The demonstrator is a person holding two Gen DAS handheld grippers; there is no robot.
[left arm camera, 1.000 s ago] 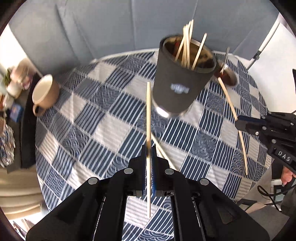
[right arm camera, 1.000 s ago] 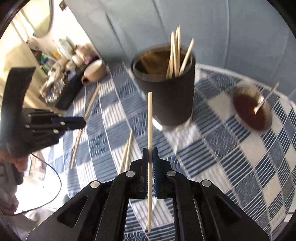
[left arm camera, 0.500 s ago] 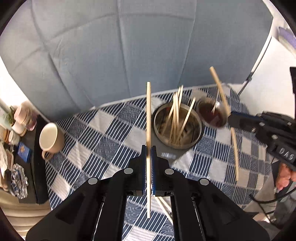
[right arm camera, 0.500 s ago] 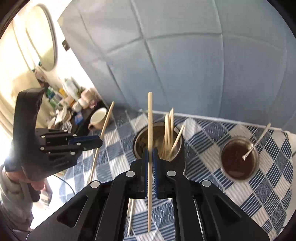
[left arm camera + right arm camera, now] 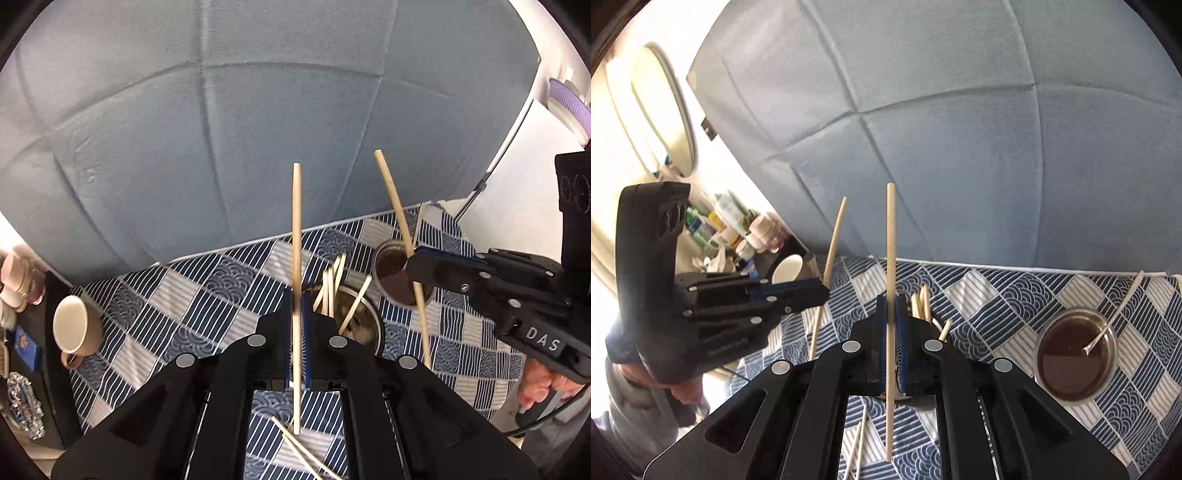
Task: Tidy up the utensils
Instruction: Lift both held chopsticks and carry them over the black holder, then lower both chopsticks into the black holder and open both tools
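My left gripper (image 5: pixel 296 295) is shut on a pale wooden chopstick (image 5: pixel 296 221) that stands upright through its jaws. Just behind its fingers sits the dark utensil cup (image 5: pixel 364 325), seen from above, with several chopsticks (image 5: pixel 332 284) in it. My right gripper (image 5: pixel 891 300) is shut on a second upright chopstick (image 5: pixel 891 240), also above the cup's sticks (image 5: pixel 921 303). Each gripper shows in the other's view: the right gripper (image 5: pixel 417 264) with its stick (image 5: pixel 393 203), the left gripper (image 5: pixel 820 291) with its stick (image 5: pixel 834 236). Two loose chopsticks (image 5: pixel 857 439) lie on the cloth below.
A glass bowl of brown sauce (image 5: pixel 1073 363) with a spoon (image 5: pixel 1123 302) stands right of the cup. A beige mug (image 5: pixel 74 326) lies at the left on the blue checked tablecloth (image 5: pixel 207 291). A padded blue wall rises behind the table. Clutter fills a dark shelf (image 5: pixel 764 258) at the left.
Both grippers have risen and pulled back with their chopsticks. The cup, first seen from the side and large, now sits low behind the fingers and is seen from above.
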